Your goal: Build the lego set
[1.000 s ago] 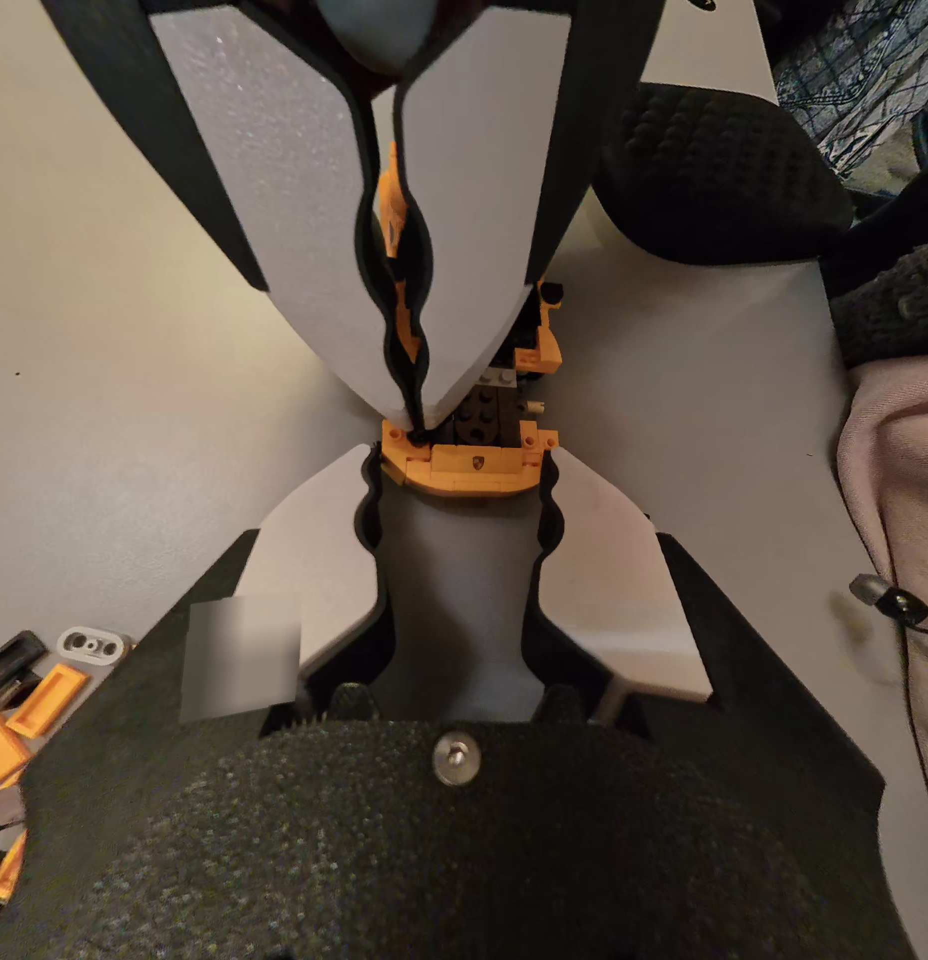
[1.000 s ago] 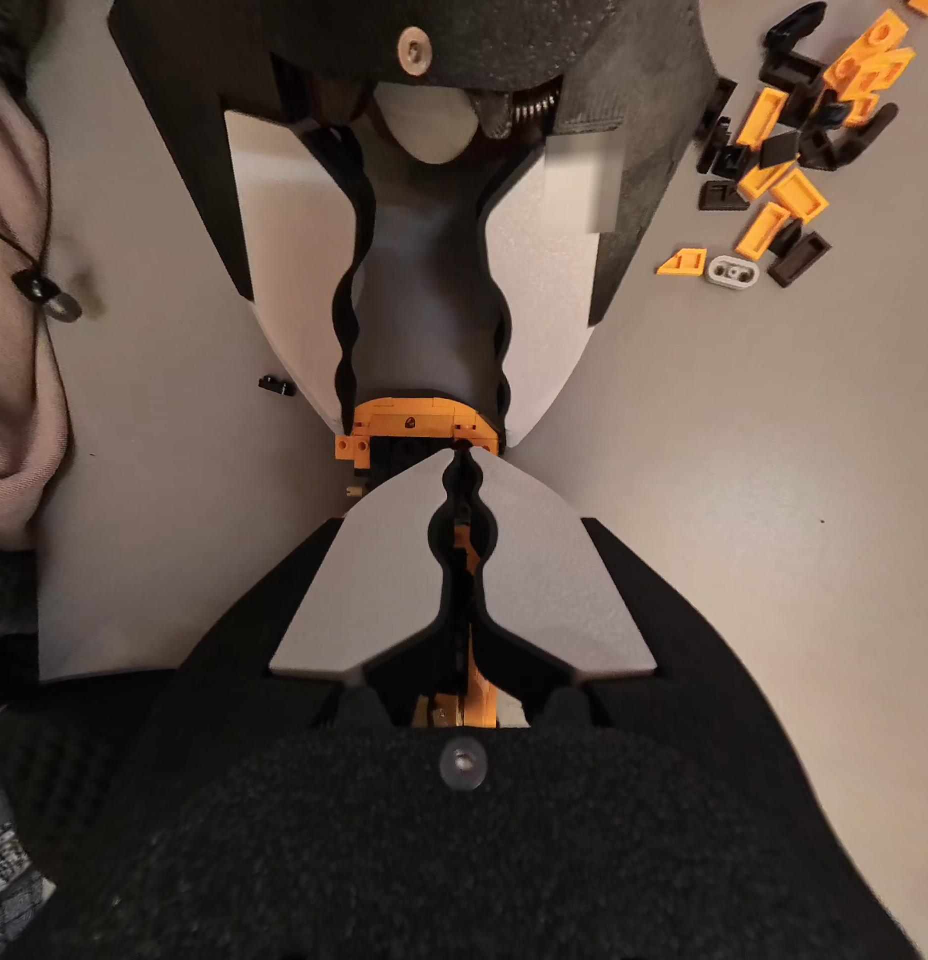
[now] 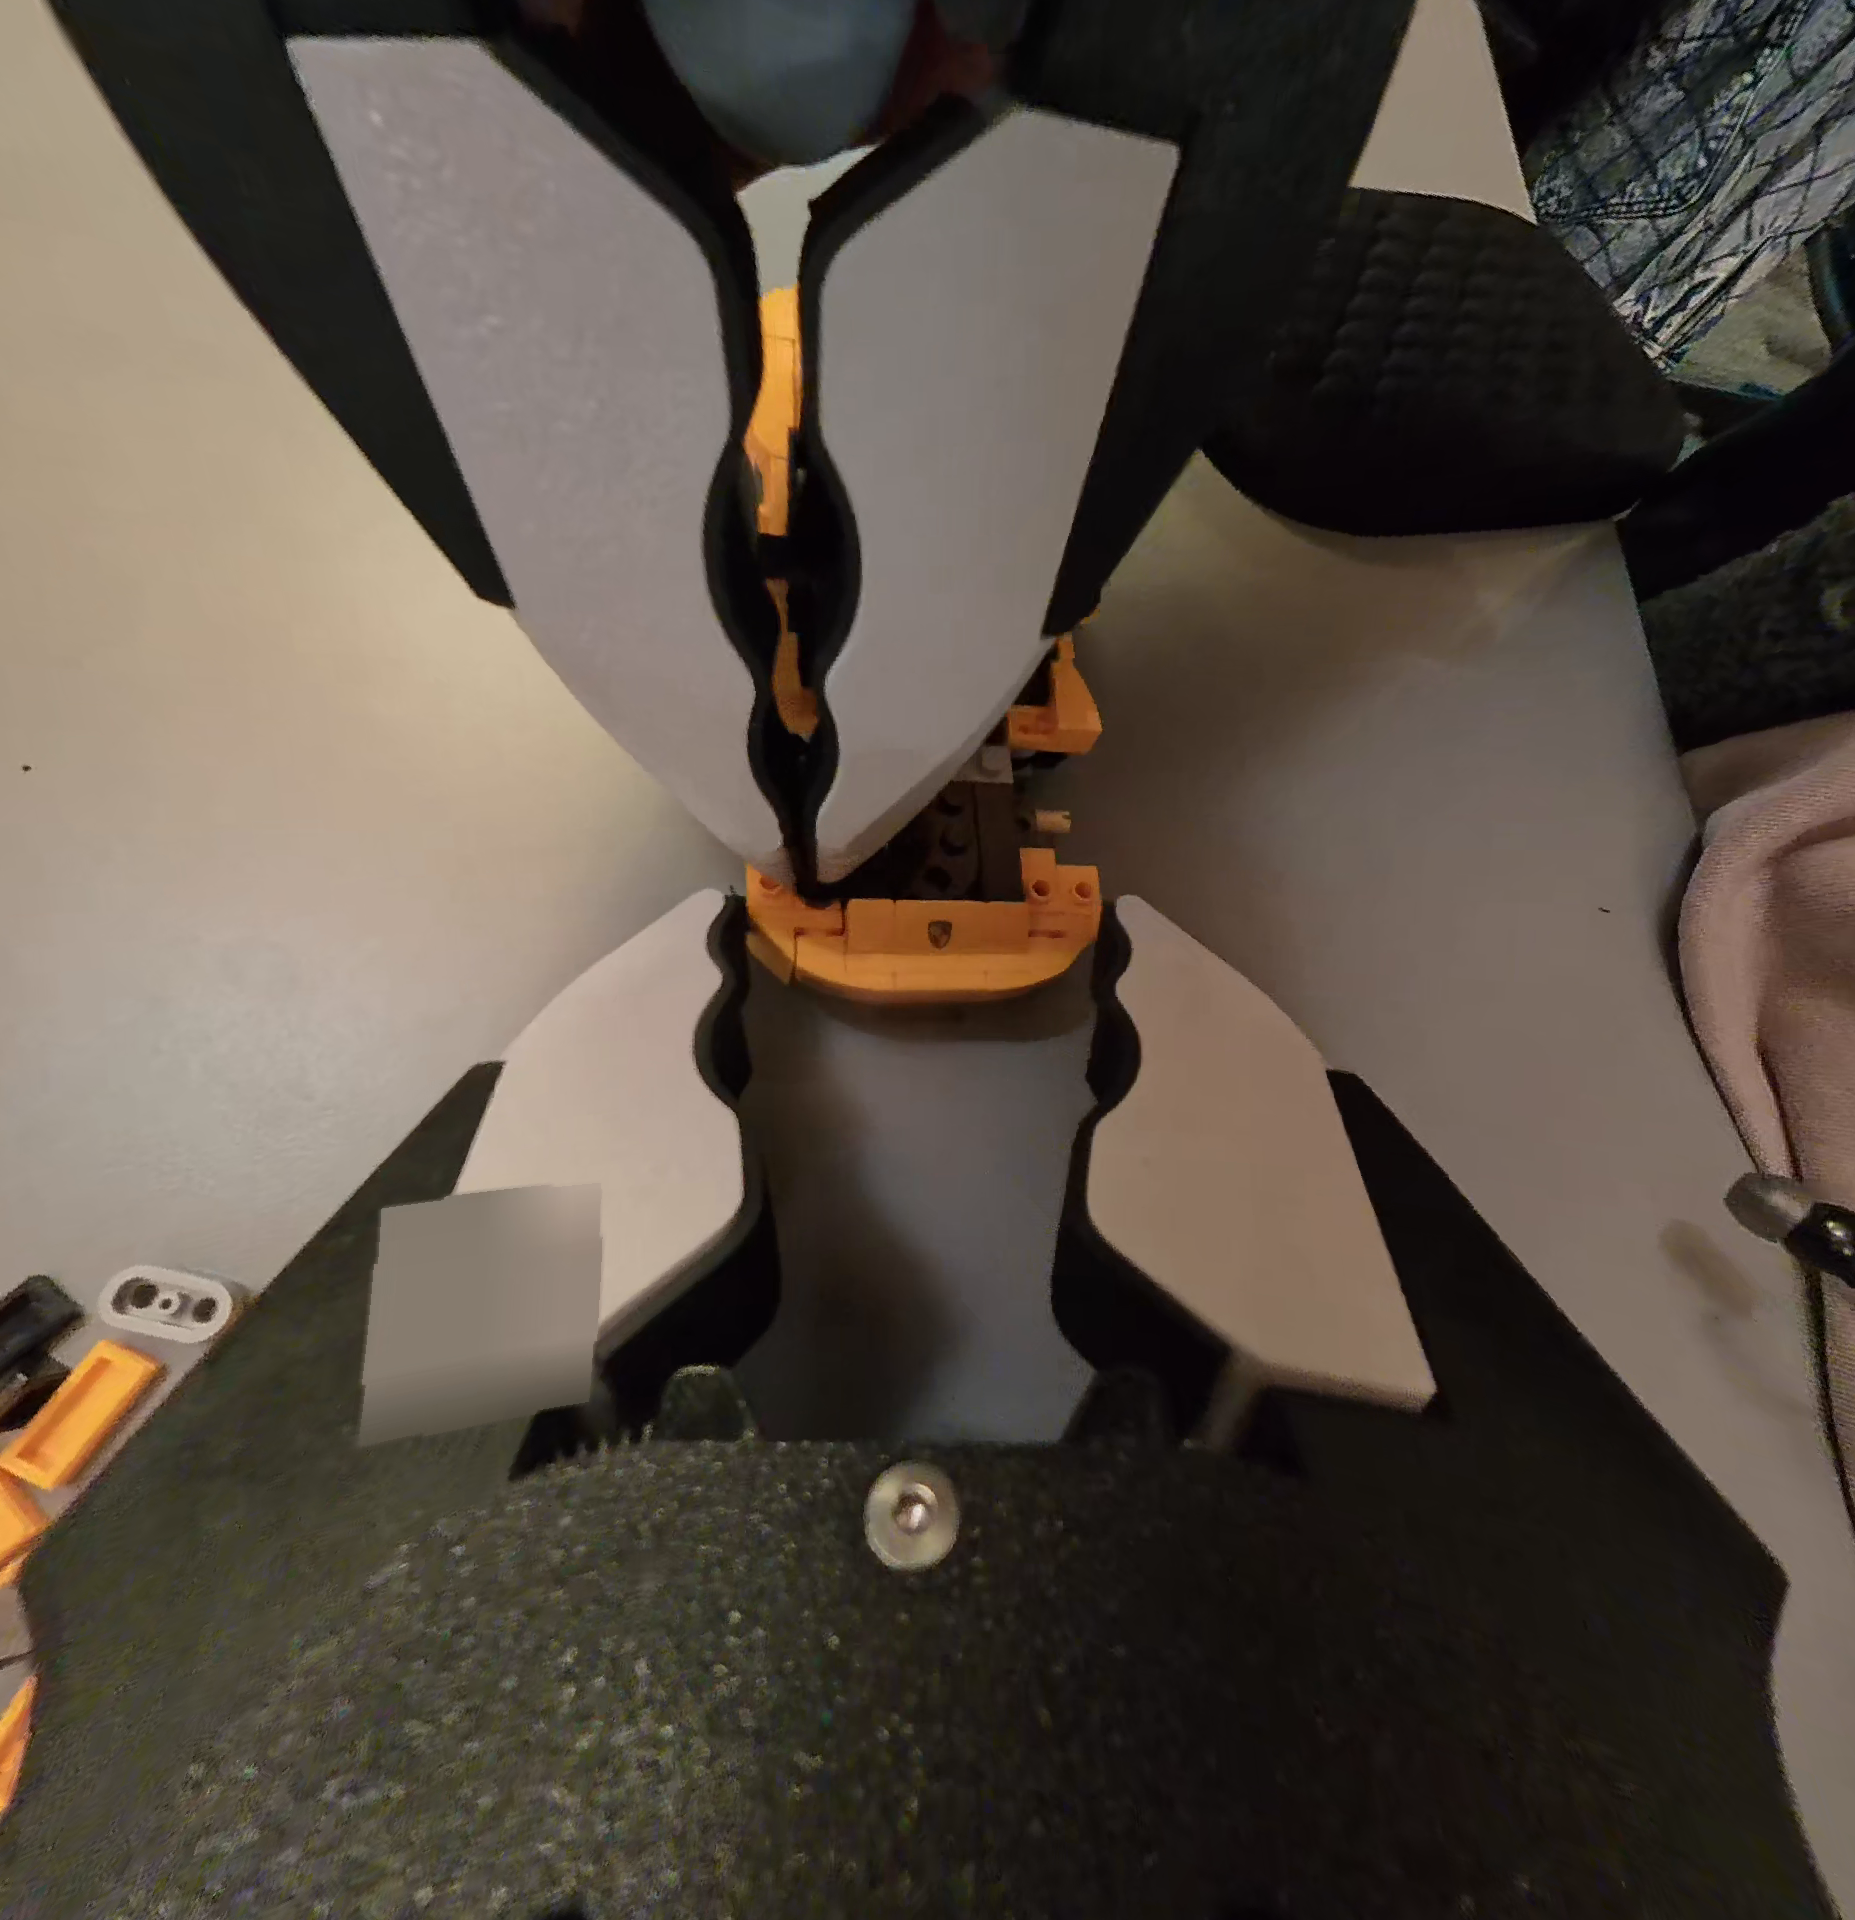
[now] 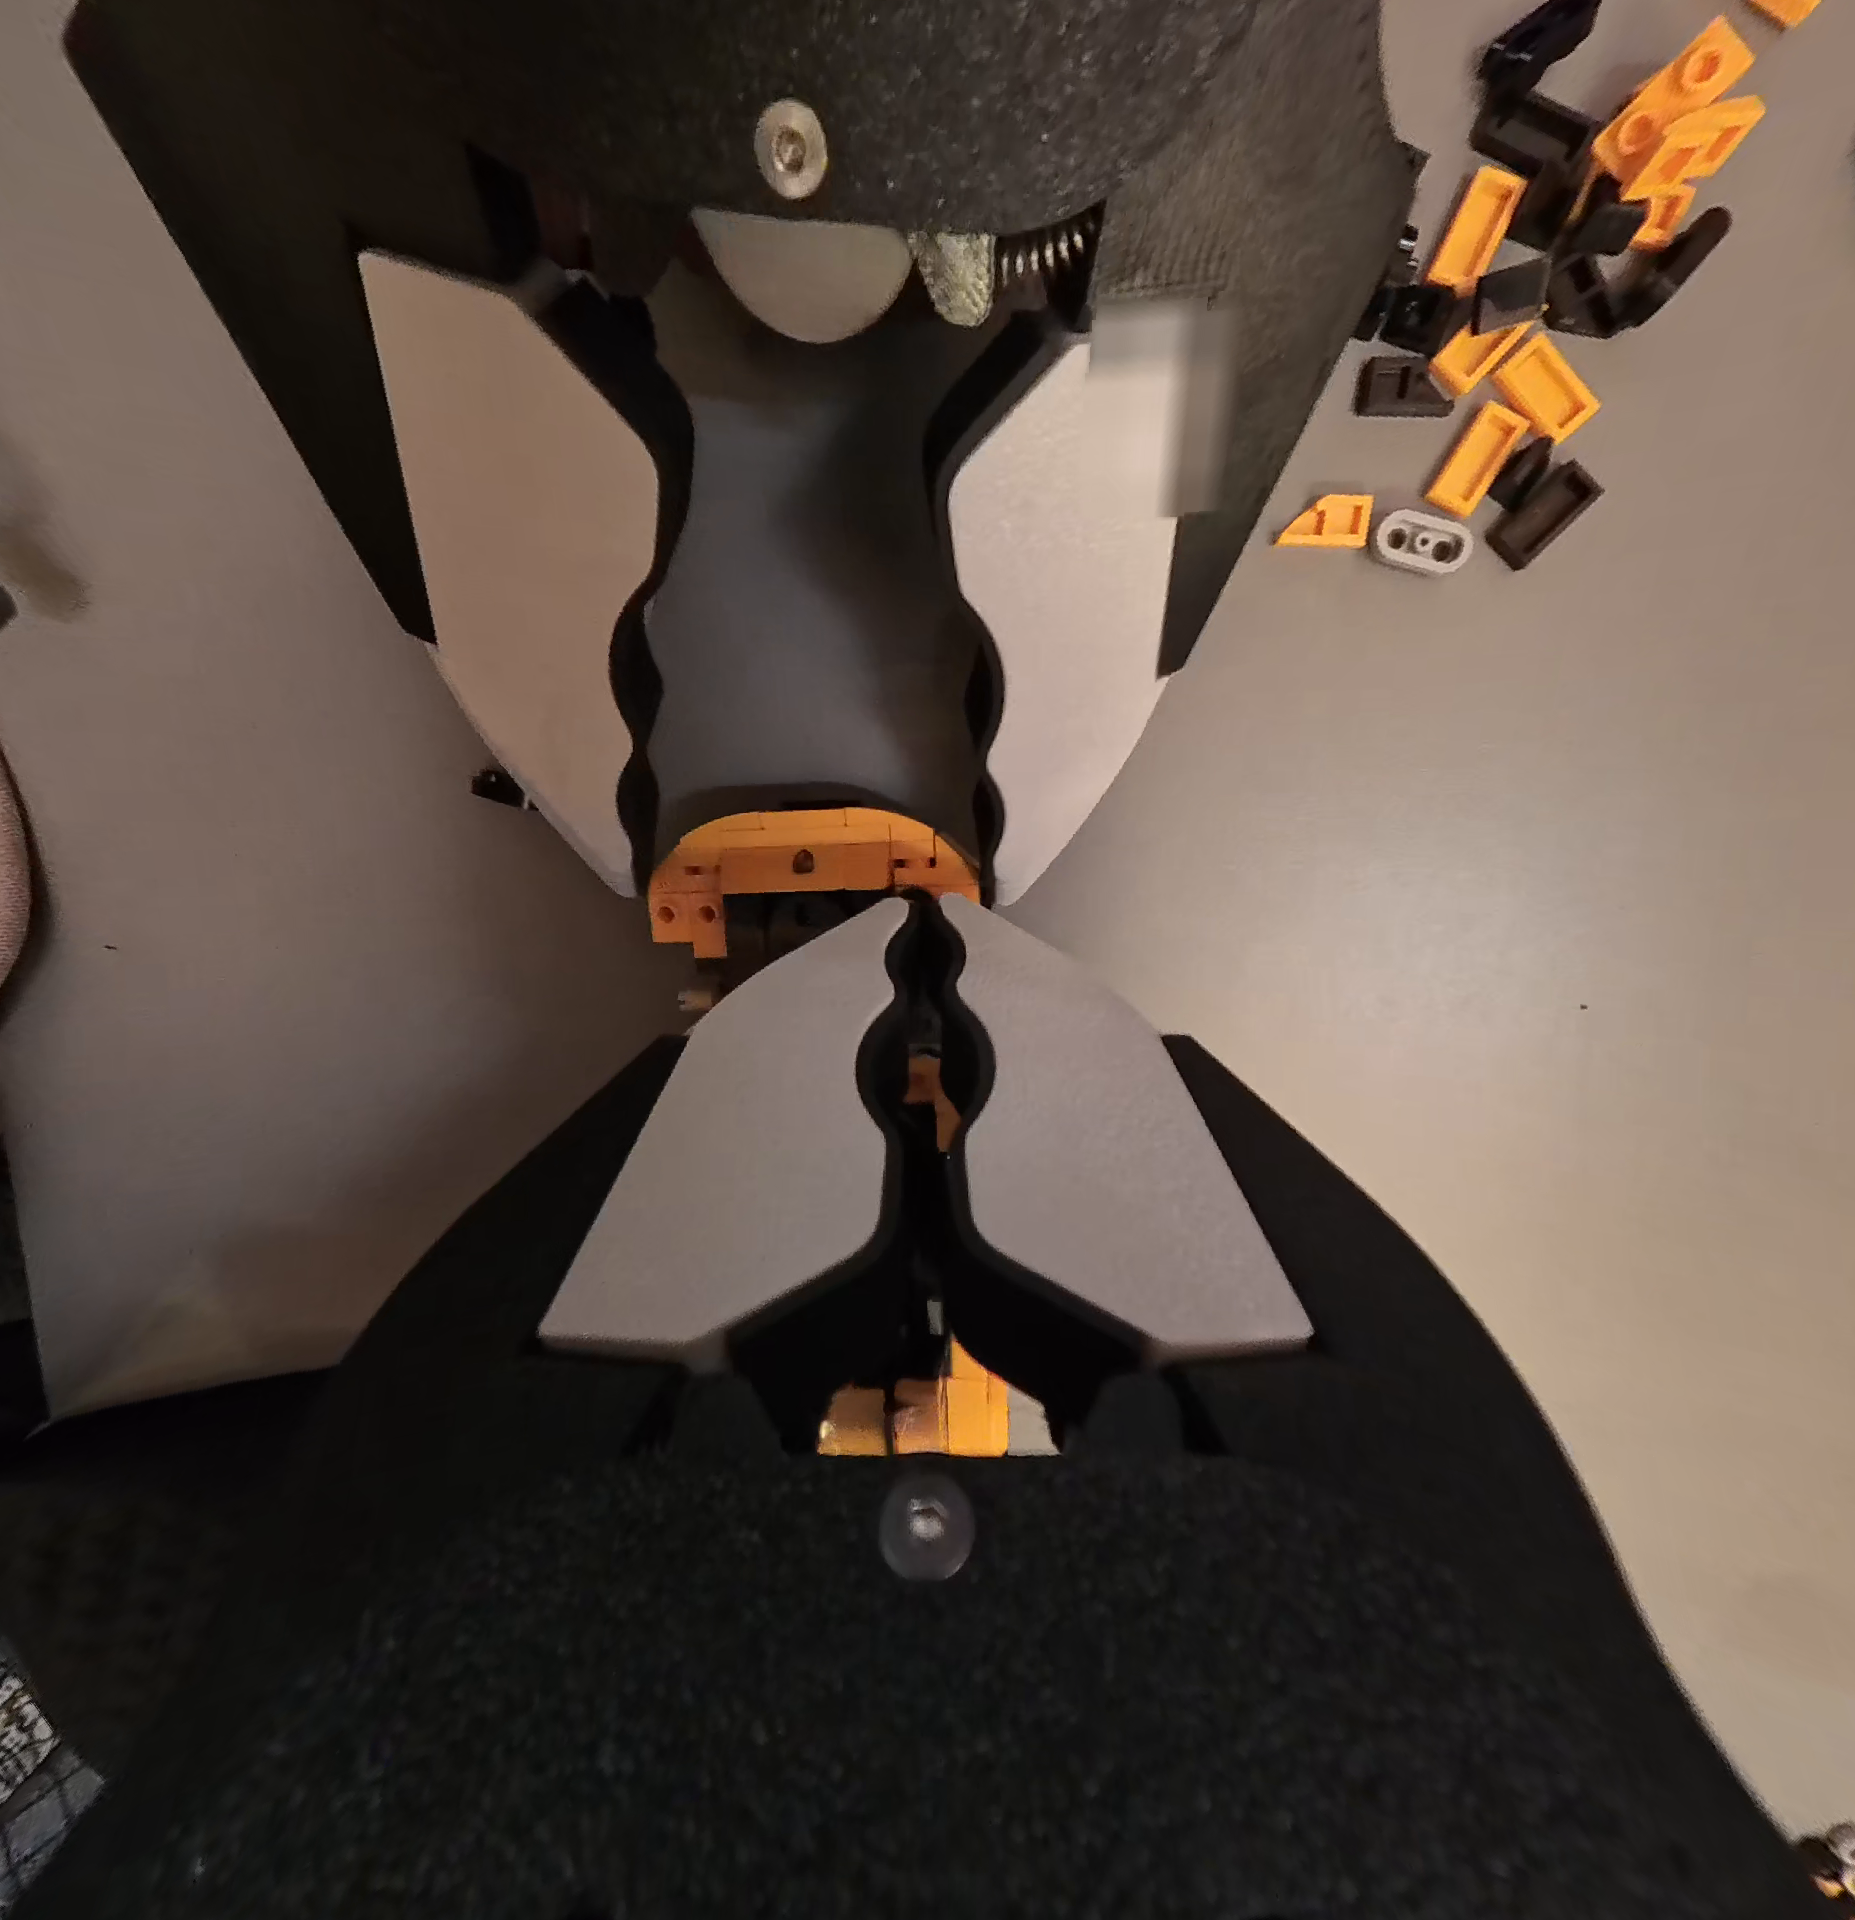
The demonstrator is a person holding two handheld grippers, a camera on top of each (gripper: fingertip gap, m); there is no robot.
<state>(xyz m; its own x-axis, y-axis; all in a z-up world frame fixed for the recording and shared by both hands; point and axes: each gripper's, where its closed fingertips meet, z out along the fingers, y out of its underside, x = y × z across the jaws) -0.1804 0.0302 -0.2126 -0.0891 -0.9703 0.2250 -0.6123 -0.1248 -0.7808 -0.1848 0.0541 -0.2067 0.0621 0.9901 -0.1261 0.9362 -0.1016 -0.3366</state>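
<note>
A partly built orange and black lego car point(image 3: 944, 935) rests on the pale table point(image 3: 227, 831). My left gripper point(image 3: 923, 914) has its fingers on either side of the car's orange nose and clamps it. My right gripper point(image 3: 803, 883) reaches in from the far side, shut, with its tips pressed on the car's front left corner. I cannot tell whether a small piece sits between those tips. In the right wrist view the right gripper point(image 4: 918, 914) covers most of the car point(image 4: 798, 862), and the left gripper point(image 4: 814, 862) faces it.
A heap of loose orange and black pieces point(image 4: 1525, 312) with a grey link point(image 4: 1422, 540) lies beside the left gripper, also seen in the left wrist view point(image 3: 61, 1403). A tiny black piece point(image 4: 497, 784) lies nearby. Pink cloth point(image 3: 1816, 987) and a black padded object point(image 3: 1422, 364) sit at the table edge. My two grippers' fingertips are within a few centimetres of each other.
Almost nothing has changed. Both grippers keep their hold and place at the car's nose, with only a slight shift of the views.
</note>
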